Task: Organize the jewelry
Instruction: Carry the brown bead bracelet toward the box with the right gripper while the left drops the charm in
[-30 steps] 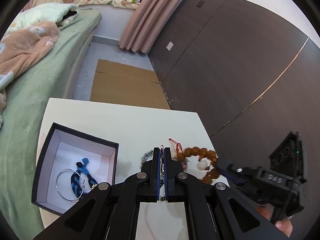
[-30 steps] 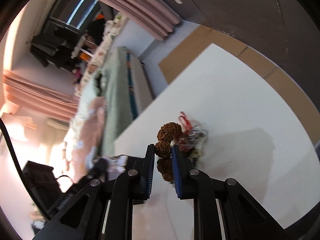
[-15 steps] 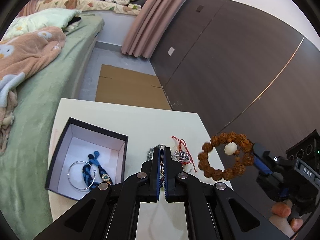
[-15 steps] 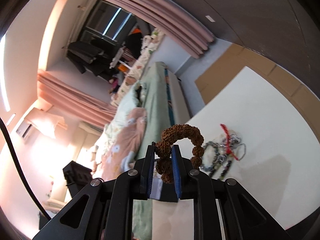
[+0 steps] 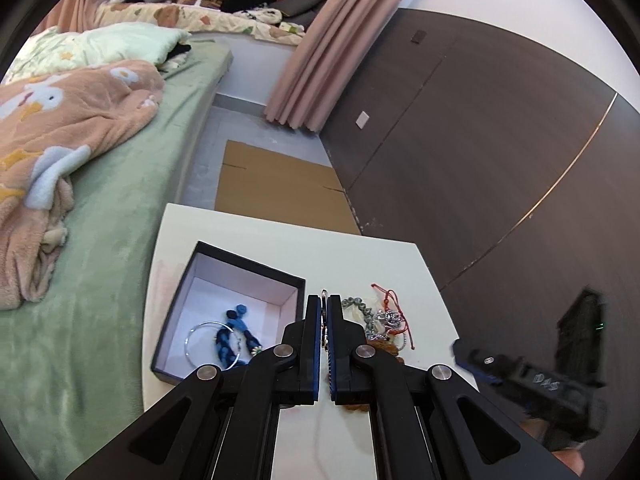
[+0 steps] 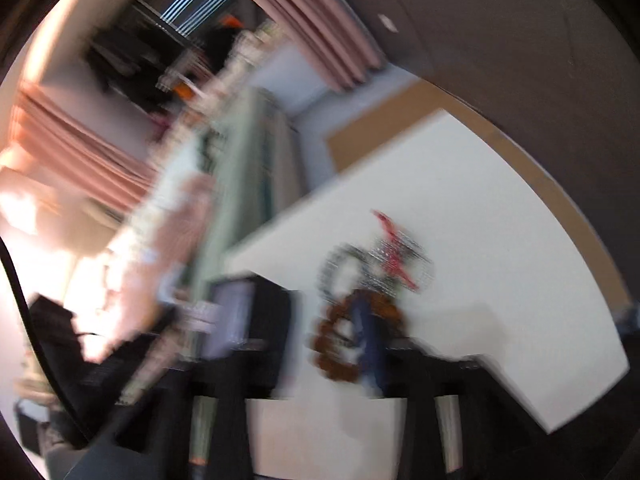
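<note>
Beside the box (image 5: 224,276), the left hand-held gripper (image 5: 324,312) pinches a thin chain while the right hand-held gripper's (image 6: 320,340) jaws are opening around the brown bead bracelet (image 6: 340,344), best lowered gently.

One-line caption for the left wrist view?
Left tool shut on a thin chain beside an open black box holding bracelets.

The only readable marking is on the right claw (image 5: 472,360), seen at the lower right of the left wrist view: pale raised letters on its black body that look like "DAS", softened by blur. The right wrist view is too smeared to read anything, and nothing else carries legible text
</note>
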`<state>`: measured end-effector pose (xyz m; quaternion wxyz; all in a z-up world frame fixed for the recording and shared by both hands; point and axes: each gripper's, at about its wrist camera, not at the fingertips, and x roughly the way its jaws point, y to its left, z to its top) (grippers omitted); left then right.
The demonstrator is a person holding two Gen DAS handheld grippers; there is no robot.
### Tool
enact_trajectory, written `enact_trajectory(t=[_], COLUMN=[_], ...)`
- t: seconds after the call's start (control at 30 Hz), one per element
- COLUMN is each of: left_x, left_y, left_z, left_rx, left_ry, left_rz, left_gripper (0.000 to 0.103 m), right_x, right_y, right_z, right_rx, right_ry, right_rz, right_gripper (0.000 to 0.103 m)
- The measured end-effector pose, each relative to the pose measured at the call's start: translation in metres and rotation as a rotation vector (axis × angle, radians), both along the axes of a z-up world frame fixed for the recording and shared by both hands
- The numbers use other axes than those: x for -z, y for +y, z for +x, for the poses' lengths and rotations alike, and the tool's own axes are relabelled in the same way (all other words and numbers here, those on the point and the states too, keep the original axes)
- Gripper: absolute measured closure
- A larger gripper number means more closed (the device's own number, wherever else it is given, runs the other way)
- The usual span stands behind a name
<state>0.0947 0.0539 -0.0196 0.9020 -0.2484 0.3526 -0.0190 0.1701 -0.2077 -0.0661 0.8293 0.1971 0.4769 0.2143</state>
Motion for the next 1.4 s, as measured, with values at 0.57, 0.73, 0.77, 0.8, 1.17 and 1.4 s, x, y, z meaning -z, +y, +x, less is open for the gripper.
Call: enact_trajectory(t=[0.57,0.73,0.77,0.8,1.17,1.4], left_x=[0.007,0.015,0.015,0.014,-0.001,-0.004], left_y=[0.027,0.04,0.043,0.045,0.071,0.084], left_z=[-0.003,-0.003,-0.004,-0.007,-0.027,-0.037], left_rx=[-0.038,-0.061,-0.07,-0.086,-0.152,-0.242], left_ry=[0.05,0.104,0.098,0.086,0.005,-0.035], left_rz=[-0.066,-0.126,-0.131,-0.132,-0.133,-0.107], left_gripper=[0.1,0.047,0.025,0.021,0.02,0.02], right_x=[0.061,0.028,0.022,0.016,-0.064,-0.058], right_y=[0.042,0.034,0.034,0.035,0.067,0.112], right_z=[0.016,0.0,-0.004,-0.007,-0.018,-0.01], right_rx=[-0.03,-0.05,-0.055,-0.06,-0.158,-0.291], right_ry=[0.088,0.024,0.009,-0.007,-0.15,-0.11], right_rz=[-0.282,-0.136,-0.117,-0.109,-0.053,0.155], right_gripper=[0.083,0.083,0.083,0.083,0.083,0.074])
